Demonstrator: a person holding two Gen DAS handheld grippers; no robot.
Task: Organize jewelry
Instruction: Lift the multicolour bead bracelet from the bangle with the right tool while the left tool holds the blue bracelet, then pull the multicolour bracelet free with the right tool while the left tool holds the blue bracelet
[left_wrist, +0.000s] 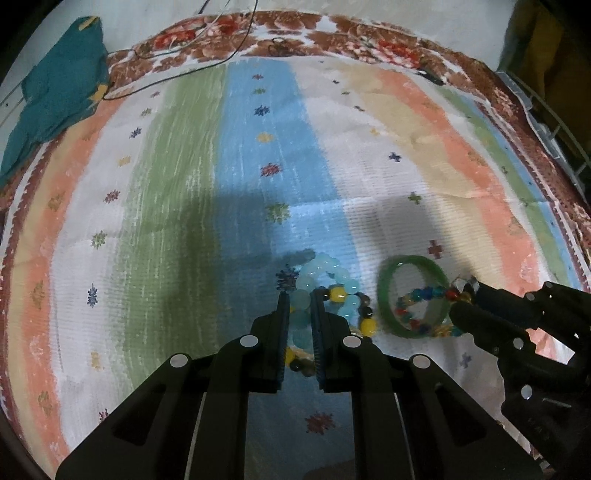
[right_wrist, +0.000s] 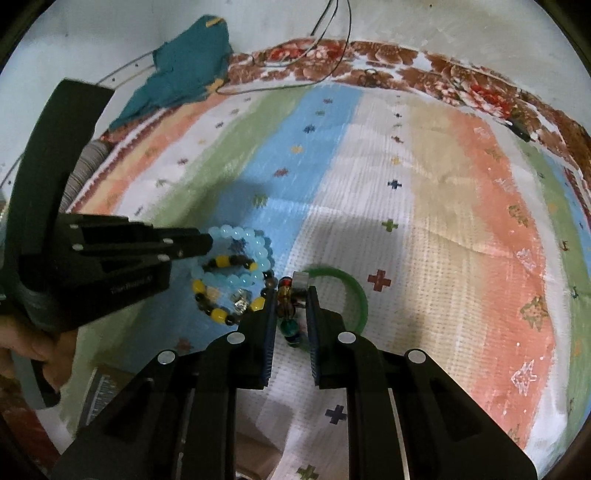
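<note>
Across the whole surface runs a striped cloth (left_wrist: 229, 155), stripes pointing twelve to six, with a teal cloth (left_wrist: 55, 99) bunched at ten o'clock and thin wires (left_wrist: 192, 70) trailing at twelve. At centre lies the pale blue bead bracelet (left_wrist: 325, 280), a yellow-and-dark bead bracelet (right_wrist: 236, 295) draped over it. At three o'clock from it, the green bangle (left_wrist: 413, 295) lies flat, a multicoloured bead bracelet (left_wrist: 424, 310) crossing it. Left gripper (left_wrist: 300, 317): jaws narrowed around blue beads. Right gripper (right_wrist: 291, 310): jaws nearly closed on the multicoloured strand.
</note>
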